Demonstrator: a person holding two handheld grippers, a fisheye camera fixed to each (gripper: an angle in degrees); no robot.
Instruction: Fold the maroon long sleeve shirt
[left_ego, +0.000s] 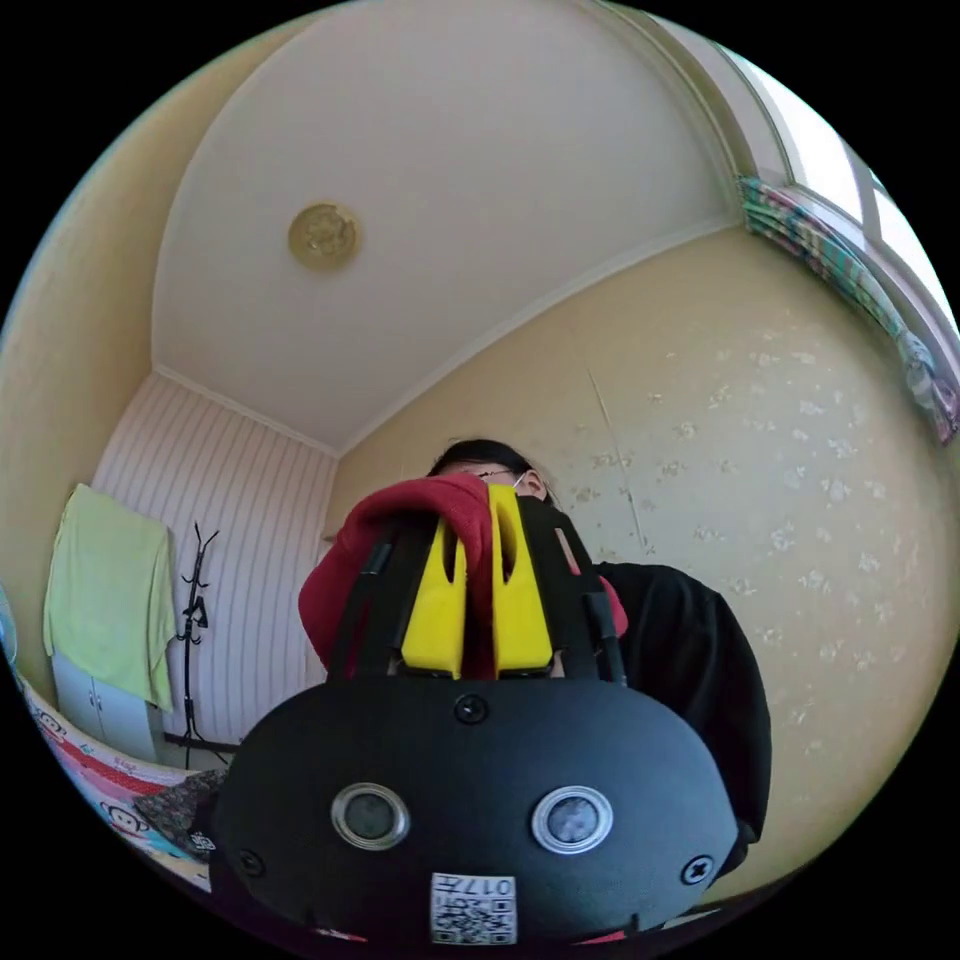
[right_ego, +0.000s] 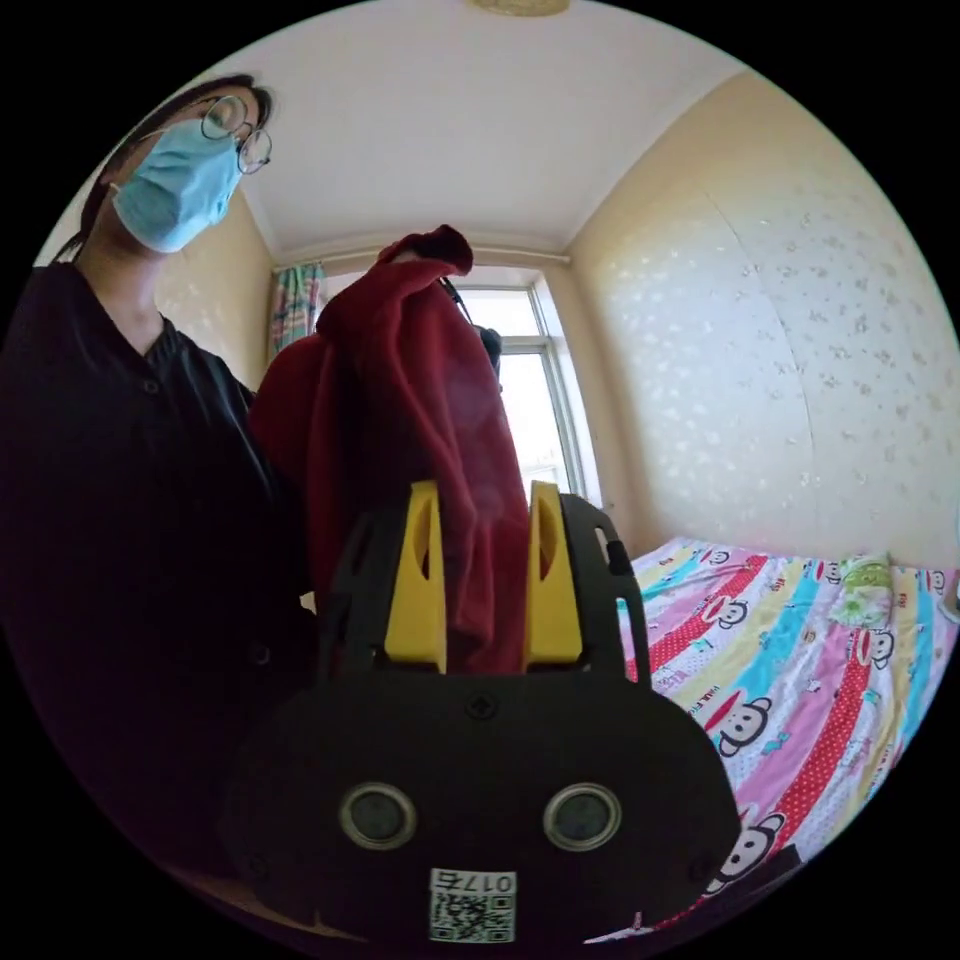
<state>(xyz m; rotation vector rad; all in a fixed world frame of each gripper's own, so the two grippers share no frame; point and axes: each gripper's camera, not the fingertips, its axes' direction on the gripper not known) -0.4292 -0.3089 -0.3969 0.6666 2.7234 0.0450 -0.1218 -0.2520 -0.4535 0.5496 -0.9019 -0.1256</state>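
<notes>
1. The maroon long sleeve shirt of soft, matte knit hung bunched in the air in front of the person in a dark top, well above the bed, draping in thick rounded folds.
2. The left tool, with its yellow plastic jaws, was clenched on a fold of the shirt; cloth filled the narrow gap.
3. The right tool was also grasping the shirt, with a thicker hanging wad pressed between its jaws.
4. Judged risk: with the cloth crumpled, the grips probably sat on arbitrary folds rather than shoulders or hem, so spreading it could leave it twisted; the limp knit might also slip from a shallow pinch.
5. Beyond lay the bed's smooth cartoon-print striped sheet and pale speckled walls.
</notes>
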